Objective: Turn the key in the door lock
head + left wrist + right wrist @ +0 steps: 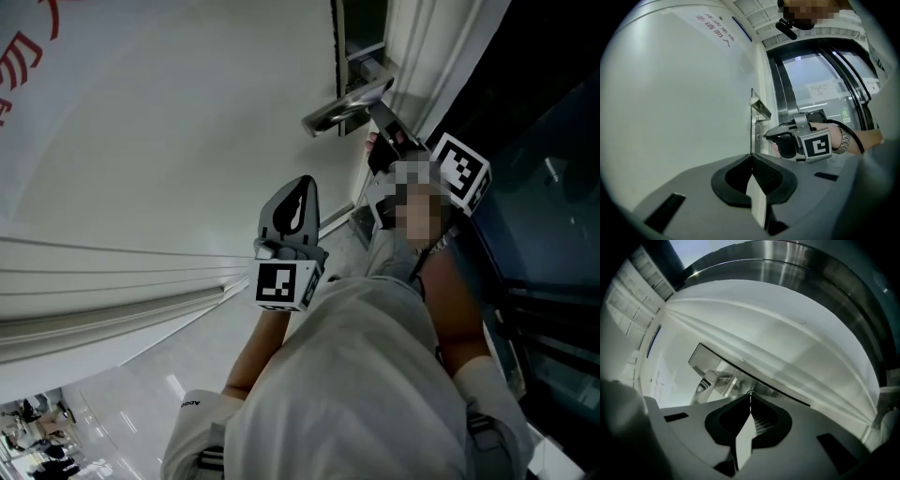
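Nearest is the person's grey top (356,394). Ahead of it the left gripper (302,187) hangs with its fingers together and nothing between them, their tips facing the white door (169,131). The right gripper (375,108) has its fingers clamped on the key (758,136), which sits at their tips in the lock (754,140), just below the lever handle (342,105).

- L gripper (302,187): grey shell, blk pads (765,176), b/w marker cube (281,283).
- R gripper (765,136): same build, blk cable (853,135) behind.
- Grey top (356,375), white sleeves (202,412), metal watch (839,140).
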The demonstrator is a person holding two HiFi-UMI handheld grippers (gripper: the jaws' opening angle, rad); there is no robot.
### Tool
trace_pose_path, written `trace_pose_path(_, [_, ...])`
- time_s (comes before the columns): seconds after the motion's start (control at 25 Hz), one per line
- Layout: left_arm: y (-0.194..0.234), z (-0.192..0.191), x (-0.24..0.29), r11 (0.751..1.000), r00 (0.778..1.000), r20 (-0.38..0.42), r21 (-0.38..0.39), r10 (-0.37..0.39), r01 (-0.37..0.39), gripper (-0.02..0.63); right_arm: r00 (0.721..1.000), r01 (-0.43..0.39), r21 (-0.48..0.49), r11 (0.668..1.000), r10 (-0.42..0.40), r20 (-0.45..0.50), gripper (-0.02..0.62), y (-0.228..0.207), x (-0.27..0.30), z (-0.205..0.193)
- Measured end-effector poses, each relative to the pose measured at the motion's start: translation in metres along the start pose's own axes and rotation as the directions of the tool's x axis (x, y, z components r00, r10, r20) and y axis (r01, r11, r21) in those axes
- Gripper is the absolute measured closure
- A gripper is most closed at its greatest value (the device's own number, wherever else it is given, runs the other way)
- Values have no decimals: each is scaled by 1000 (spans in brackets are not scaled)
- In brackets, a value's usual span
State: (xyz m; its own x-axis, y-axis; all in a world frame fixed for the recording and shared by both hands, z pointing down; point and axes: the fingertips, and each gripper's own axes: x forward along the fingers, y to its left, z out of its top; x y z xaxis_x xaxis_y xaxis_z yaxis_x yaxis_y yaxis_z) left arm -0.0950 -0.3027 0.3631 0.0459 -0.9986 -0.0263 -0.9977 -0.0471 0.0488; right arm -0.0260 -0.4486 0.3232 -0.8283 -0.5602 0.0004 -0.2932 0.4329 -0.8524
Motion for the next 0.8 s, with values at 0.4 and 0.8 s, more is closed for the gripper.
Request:
trace_pose_path(0.4, [-1, 0, -2, 1000, 1000, -2, 0, 5, -5, 597, 997, -79, 402, 912, 74, 26, 588, -5, 1, -1])
trace_pose_path(0.8, [-1, 2, -3, 1000, 1000, 5, 7, 8, -8, 597, 995, -94, 593, 800, 63, 74, 588, -7, 1, -4])
